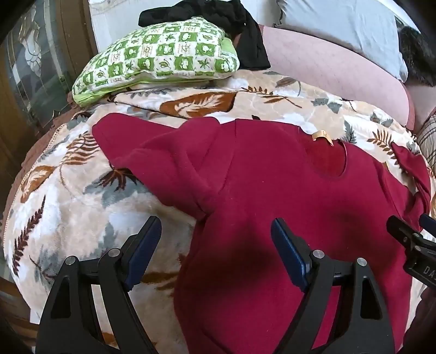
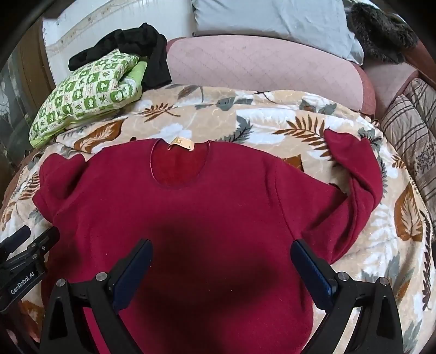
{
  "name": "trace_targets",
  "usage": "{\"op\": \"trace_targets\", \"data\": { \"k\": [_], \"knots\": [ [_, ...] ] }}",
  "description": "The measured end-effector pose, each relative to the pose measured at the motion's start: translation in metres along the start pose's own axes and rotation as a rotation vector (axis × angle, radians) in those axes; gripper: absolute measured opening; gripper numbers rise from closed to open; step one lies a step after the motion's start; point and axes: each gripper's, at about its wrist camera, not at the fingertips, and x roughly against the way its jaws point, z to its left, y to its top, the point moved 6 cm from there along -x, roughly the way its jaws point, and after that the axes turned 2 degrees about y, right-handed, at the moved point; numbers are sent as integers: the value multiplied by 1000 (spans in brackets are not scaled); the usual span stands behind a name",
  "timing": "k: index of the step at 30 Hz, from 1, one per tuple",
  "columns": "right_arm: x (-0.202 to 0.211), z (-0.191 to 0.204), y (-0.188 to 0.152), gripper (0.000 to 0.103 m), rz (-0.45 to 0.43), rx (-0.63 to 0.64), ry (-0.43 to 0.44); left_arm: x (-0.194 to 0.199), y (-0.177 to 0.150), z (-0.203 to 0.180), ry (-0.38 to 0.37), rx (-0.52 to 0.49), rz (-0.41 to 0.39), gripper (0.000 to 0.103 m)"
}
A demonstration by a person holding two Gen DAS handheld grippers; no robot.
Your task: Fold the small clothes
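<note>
The left gripper (image 1: 215, 250) has its jaws spread as wide as they go, with nothing between the blue pads (image 1: 288, 256); it hangs over the left side seam of the red sweater (image 1: 272, 196), one finger above the leaf-patterned blanket (image 1: 68, 217) and the other above the red cloth, and neither pad presses on anything. The right gripper (image 2: 222, 269) is likewise fully spread and empty, both fingers poised over the lower middle of the sweater's front, where its own dark shadow falls. Each gripper shows at the edge of the other's view, so the two stand side by side over the lower half of the garment. The sweater lies face up and spread out across the middle of the blanket, its round neckline and tan label (image 2: 182, 143) toward the far edge. Its left sleeve (image 1: 152, 152) is folded back on itself and bunched near the blanket's left edge; its right sleeve (image 2: 354, 174) bends upward, cuff toward the right edge. Beyond the blanket's far left corner a green-and-white checked cushion (image 2: 87, 100) rests with a black garment (image 2: 147, 51) draped over it. Along the far edge runs a pink quilted cushion (image 2: 259, 62), with a pale blue pillow (image 2: 272, 19) behind it, and a striped cover (image 2: 408, 119) lies off the right edge.
</note>
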Motion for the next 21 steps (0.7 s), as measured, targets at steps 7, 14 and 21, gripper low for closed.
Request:
{"op": "trace_targets", "data": {
  "k": [7, 14, 21],
  "knots": [
    [-10, 2, 0, 100, 20, 1, -4, -6, 3, -5, -32, 18, 12, 83],
    [-19, 3, 3, 100, 19, 1, 1, -11, 4, -7, -44, 29, 24, 83],
    [-24, 6, 2, 100, 32, 9, 1, -14, 3, -5, -44, 32, 24, 83]
  ]
}}
